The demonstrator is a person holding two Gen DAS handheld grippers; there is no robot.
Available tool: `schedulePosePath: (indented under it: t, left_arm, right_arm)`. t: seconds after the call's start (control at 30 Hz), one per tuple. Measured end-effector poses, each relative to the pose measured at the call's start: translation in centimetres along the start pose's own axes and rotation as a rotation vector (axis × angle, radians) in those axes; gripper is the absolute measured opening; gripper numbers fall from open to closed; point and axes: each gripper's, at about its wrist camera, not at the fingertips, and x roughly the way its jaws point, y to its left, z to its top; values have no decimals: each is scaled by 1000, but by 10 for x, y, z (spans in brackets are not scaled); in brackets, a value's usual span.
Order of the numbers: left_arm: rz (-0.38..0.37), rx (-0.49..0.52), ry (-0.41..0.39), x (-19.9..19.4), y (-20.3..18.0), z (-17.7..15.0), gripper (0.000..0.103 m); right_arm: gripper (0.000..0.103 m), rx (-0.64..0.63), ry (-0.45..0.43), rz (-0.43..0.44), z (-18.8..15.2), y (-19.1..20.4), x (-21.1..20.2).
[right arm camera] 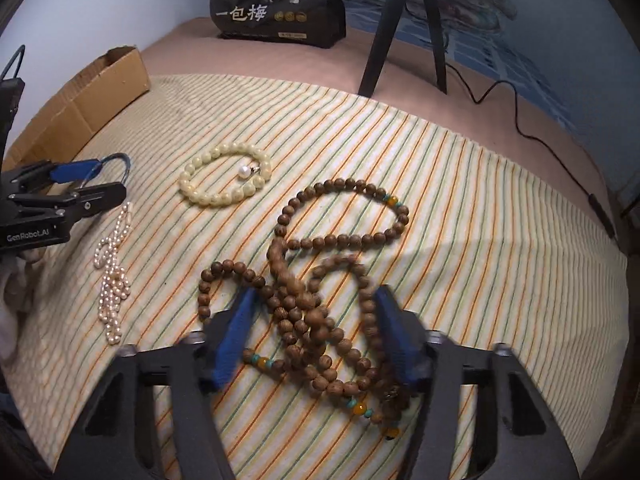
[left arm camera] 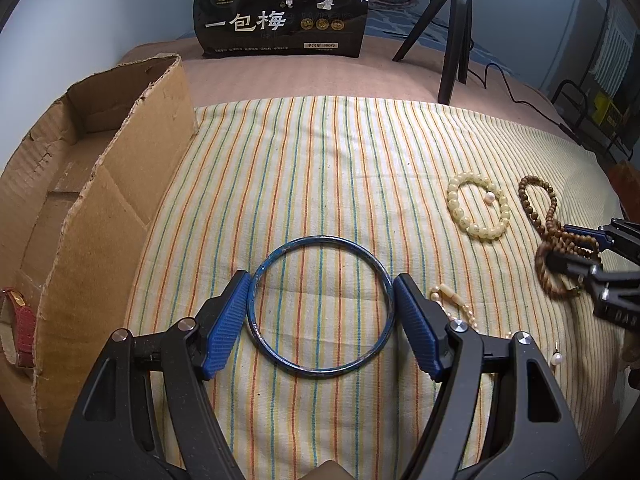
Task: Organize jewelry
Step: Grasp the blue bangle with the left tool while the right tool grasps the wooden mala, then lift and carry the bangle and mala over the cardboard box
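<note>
Striped cloth (left arm camera: 320, 168): multicoloured stripes; spread over a pinkish surface and bearing all the loose jewelry.
Cardboard box (left arm camera: 100, 184): open-topped, at the cloth's left edge; a red watch strap (left arm camera: 22, 326) lies inside, at its near end.
Black bag (left arm camera: 282, 8): printed with pale characters, upright at the far side, beside a black tripod (left arm camera: 452, 28).
Left gripper (left arm camera: 322, 320): blue pads set against opposite sides of the bangle, jaws spread wide to its full width.
Right gripper (right arm camera: 314, 332): jaws partly open, straddling the heaped wooden beads; the blurred pads touch the pile's outer strands, but a firm grip cannot be told.
Wooden bead strand (right arm camera: 340, 240): long, brown, with amber and turquoise accent beads; looped and piled on the cloth's right part.
Blue bangle (left arm camera: 320, 240): thin ring, flat on the cloth, near the box.
Pale bead bracelet (right arm camera: 224, 178): closed loop left of the wooden strand, a single pearl (right arm camera: 243, 172) inside it.
Pearl strand (right arm camera: 112, 280): small beads, bunched between the two grippers.
</note>
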Motion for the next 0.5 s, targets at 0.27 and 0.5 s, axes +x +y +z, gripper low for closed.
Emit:
schedulePosePath:
  t: [0.27,0.5]
  left_arm:
    - [3,6,-5,-7,-1,-1,74]
    - [-4,21,-30,-25,-4,2,74]
  right_arm:
    - [10,49,-26,-10,0,-9,-8]
    - [10,114,-81,-11,-4,-18,-28]
